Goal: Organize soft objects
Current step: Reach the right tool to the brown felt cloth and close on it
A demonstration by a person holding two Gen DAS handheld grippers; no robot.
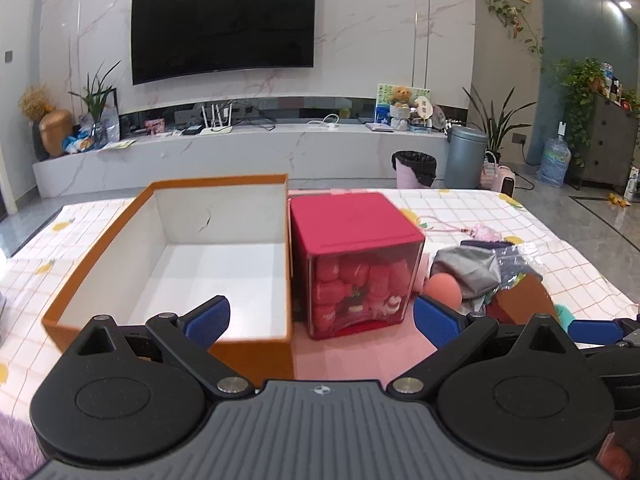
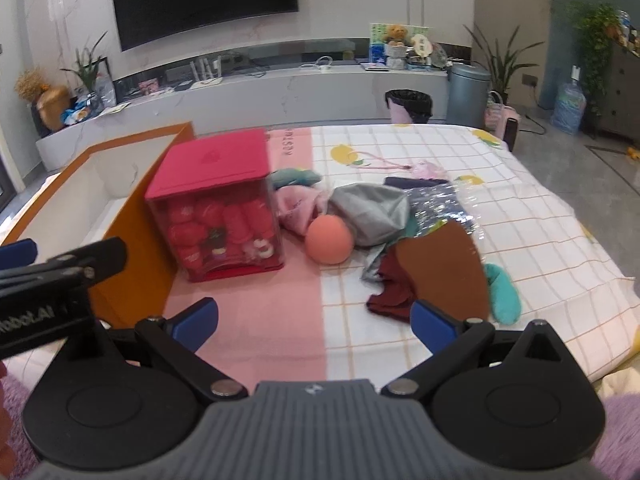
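An open orange box (image 1: 224, 184) with a white inside stands empty on the checked cloth at the left. Beside it sits a red-lidded clear cube (image 1: 356, 256) full of red soft items. A pile of soft things lies to the right: a salmon ball (image 2: 330, 240), a grey cloth (image 2: 372, 208), a pink cloth (image 2: 298, 208), a maroon cloth (image 2: 392, 292), a brown piece (image 2: 444, 272) and a teal plush (image 2: 504, 296). My left gripper (image 1: 322, 320) is open in front of the box and cube. My right gripper (image 2: 314, 322) is open, short of the pile, holding nothing.
The checked tablecloth (image 2: 520, 208) has a pink strip (image 2: 256, 320) down its middle. A pink charm on a cord (image 2: 424, 168) lies behind the pile. Beyond the table are a TV wall, a low shelf, bins (image 1: 416, 168) and plants.
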